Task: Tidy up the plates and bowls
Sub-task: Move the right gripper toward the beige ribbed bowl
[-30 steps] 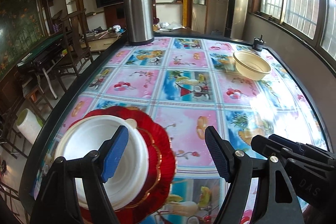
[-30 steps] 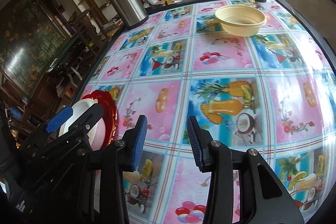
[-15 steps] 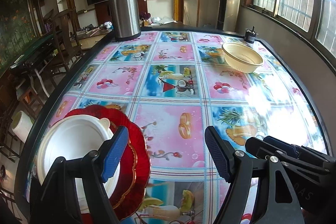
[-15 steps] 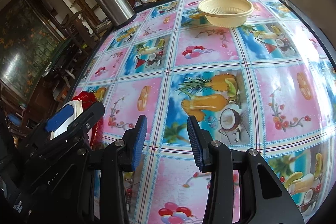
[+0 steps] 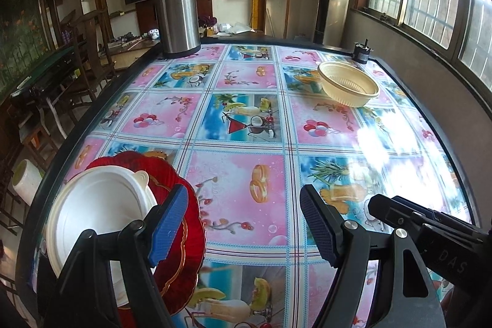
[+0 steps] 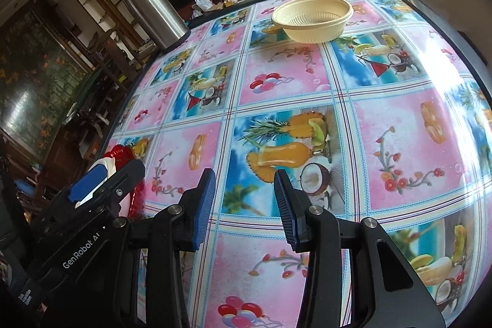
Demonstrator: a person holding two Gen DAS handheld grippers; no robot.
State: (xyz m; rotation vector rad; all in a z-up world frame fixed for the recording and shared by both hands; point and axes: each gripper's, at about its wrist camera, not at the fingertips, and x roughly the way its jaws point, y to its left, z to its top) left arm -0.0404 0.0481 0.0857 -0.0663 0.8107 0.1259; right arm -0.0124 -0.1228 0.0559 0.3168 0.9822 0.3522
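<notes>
A white plate [image 5: 101, 205] lies on a red scalloped plate [image 5: 190, 232] at the table's near left edge. A cream ribbed bowl [image 5: 347, 83] stands at the far right of the table; it also shows in the right wrist view [image 6: 312, 17]. My left gripper [image 5: 243, 223] is open and empty, just right of the plates, above the tablecloth. My right gripper [image 6: 243, 205] is open and empty over the middle of the table, well short of the bowl. In the right wrist view the red plate [image 6: 121, 152] is mostly hidden behind the left gripper.
A tall steel thermos [image 5: 176, 8] stands at the far left corner. A small black object [image 5: 363, 54] sits at the far right edge behind the bowl. A wall with windows runs along the right. Chairs and a paper roll [image 5: 26, 185] are left of the table.
Both grippers have moved forward over the table toward the bowl, which looks larger now. The left gripper has drawn away from the plates. Both stay open.
</notes>
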